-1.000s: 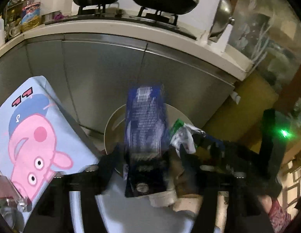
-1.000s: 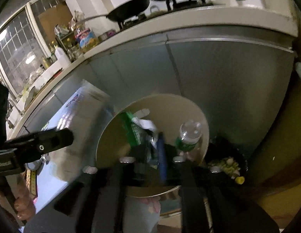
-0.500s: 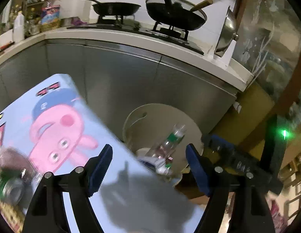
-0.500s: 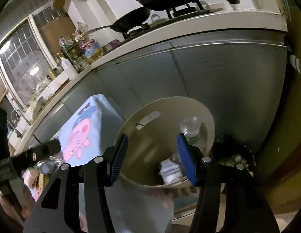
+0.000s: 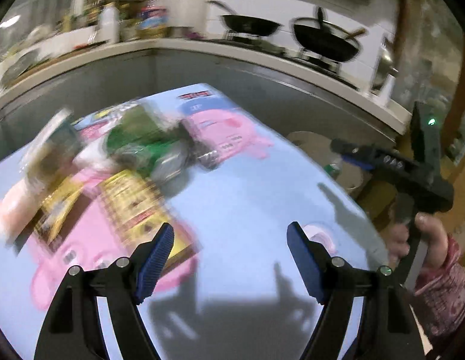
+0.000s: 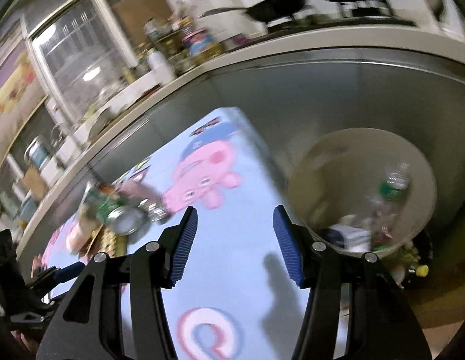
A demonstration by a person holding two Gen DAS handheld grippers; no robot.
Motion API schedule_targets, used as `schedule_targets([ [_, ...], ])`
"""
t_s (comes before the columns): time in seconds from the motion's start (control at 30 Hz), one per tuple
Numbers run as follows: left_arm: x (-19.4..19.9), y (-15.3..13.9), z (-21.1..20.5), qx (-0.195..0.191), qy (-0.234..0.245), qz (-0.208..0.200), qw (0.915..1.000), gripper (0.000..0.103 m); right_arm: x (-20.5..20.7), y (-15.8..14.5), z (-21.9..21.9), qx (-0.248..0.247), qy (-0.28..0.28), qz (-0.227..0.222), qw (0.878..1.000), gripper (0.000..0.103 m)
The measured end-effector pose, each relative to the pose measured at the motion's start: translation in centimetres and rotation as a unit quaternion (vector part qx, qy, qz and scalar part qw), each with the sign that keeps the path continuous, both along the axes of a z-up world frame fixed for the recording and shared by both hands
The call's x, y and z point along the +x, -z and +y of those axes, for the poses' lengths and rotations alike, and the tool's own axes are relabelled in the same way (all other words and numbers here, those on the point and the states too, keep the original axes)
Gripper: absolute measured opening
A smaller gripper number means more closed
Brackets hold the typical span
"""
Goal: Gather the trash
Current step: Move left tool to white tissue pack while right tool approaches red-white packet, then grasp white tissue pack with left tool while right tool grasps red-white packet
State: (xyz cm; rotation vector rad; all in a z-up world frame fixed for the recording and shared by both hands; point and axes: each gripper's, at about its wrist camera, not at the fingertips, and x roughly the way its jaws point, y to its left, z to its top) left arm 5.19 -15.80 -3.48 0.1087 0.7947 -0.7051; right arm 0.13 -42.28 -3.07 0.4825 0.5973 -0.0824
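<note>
The left claw (image 5: 229, 246) stands wide apart with nothing between its blue pads, over a bare stretch of the table (image 5: 262, 198), whose light-blue cloth carries pink cartoon pigs; the right claw (image 6: 235, 240) has just been opening and is likewise empty, its pads apart above the same cloth; in the left wrist view the right claw's black frame shows at the table's right edge, gripped by a hand (image 5: 424, 240) in a patterned pink sleeve.

The trash left on the table lies in a heap toward its far left: a green can (image 6: 118, 213) on its side with its silver end facing the camera, a yellow printed packet (image 5: 133, 207) just in front of the left claw's left pad, and other wrappers smeared together; the near and right parts of the cloth are clear, with only shadows on them; the table's right edge drops off just beside the round beige bin (image 6: 412, 156), which stands on the floor against the grey cabinet fronts (image 6: 322, 96); inside it lie a clear plastic bottle (image 6: 394, 186) with a green label and a blue-and-white carton (image 6: 349, 237).

Both views are blurred, so the heap's separate pieces are hard to tell apart; the bin's near rim is cut off by the right claw's finger; a dark container holding yellowish scraps (image 6: 418, 261) beside the bin is mostly hidden.
</note>
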Motion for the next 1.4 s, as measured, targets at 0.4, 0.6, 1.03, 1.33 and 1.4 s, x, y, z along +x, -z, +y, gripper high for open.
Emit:
schedule_targets([
  [0.4,5.9,-2.6,12.6,0.025,-0.112,-0.058,0.9917,0.084,6.3,-2.2,11.7,-0.054,-0.116,0.007,0.992,0.053],
  [0.6,13.1,-4.3,10.9,0.09,-0.034,-0.11,0.9893,0.089,7.8,-2.9,13.5,-0.073,-0.128,0.011,0.989,0.053],
  [1.03,19.5,-0.2,8.4,0.146,0.032,-0.059,0.987,0.076,12.2,-2.7,13.5,-0.105,-0.144,0.028,0.984,0.053],
  [1.33,20.1,0.7,7.5,0.153,0.043,-0.028,0.9869,0.033,16.6,-1.6,12.5,-0.032,-0.171,0.033,0.984,0.04],
  [1.4,19.7,0.3,7.8,0.143,0.043,-0.028,0.9883,0.031,17.0,-0.5,12.2,-0.012,-0.181,0.055,0.982,0.011],
])
